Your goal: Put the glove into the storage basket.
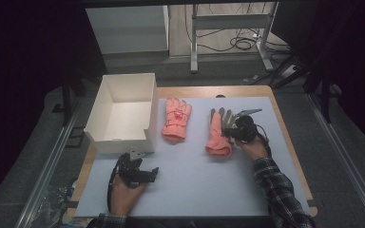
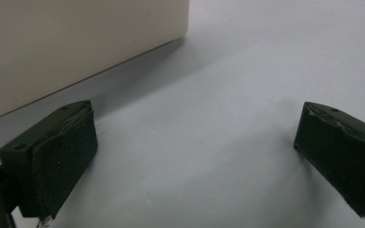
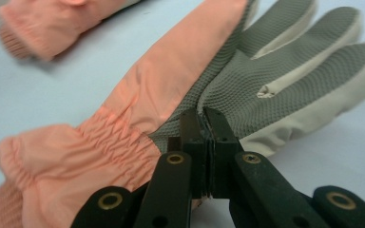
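Right gripper [image 3: 204,116] fingers pinch grey palm of glove [image 3: 171,85].

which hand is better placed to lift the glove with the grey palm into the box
Right. The right gripper is shut on the glove's grey palm. The left gripper is open over bare mat beside the box.
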### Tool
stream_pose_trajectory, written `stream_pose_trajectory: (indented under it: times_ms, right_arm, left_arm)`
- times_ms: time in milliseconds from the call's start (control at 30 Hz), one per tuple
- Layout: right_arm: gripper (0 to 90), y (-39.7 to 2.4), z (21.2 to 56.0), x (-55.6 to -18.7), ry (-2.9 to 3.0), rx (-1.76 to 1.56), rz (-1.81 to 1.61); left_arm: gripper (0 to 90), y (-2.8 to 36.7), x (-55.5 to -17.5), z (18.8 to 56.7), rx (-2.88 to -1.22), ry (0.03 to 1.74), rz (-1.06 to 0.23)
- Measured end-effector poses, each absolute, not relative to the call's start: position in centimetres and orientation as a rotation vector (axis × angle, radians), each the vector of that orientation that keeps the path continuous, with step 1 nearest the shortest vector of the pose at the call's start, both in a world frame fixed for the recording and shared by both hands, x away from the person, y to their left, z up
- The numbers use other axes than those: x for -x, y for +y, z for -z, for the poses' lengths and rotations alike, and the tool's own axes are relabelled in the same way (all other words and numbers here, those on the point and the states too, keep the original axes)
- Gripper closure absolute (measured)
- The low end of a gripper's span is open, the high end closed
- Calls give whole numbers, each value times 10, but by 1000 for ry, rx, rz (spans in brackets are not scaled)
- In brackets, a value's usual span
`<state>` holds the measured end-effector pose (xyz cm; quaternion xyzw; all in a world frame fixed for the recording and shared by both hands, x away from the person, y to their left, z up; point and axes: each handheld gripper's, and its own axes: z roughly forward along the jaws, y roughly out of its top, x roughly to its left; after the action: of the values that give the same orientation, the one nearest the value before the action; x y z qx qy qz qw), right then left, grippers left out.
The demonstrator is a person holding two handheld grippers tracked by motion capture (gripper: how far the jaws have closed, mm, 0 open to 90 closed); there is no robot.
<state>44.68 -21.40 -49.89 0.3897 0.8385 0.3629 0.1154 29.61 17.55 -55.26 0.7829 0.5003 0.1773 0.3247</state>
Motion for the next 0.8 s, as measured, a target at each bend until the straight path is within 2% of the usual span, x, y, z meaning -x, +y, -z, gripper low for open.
stream_pose_trajectory:
  times_ms: [333,500,600,800]
  right_arm:
    - [866,-200,501,-419,2513,-1064,-1082]
    - [787,-204,490,-418,2487,-1054,-1096]
    - [708,-203,478,-421,2468,-1040,-1128]
    - [634,-180,466,-433,2495,-978,-1130]
  left_arm:
    - [6,175,-296,553,-2046,1314,-465]
    - [6,175,-296,553,-2053,1312,-465]
    - [6,176,-296,553,-2053,1312,-465]
    - [6,176,-296,552,-2055,1312,-464]
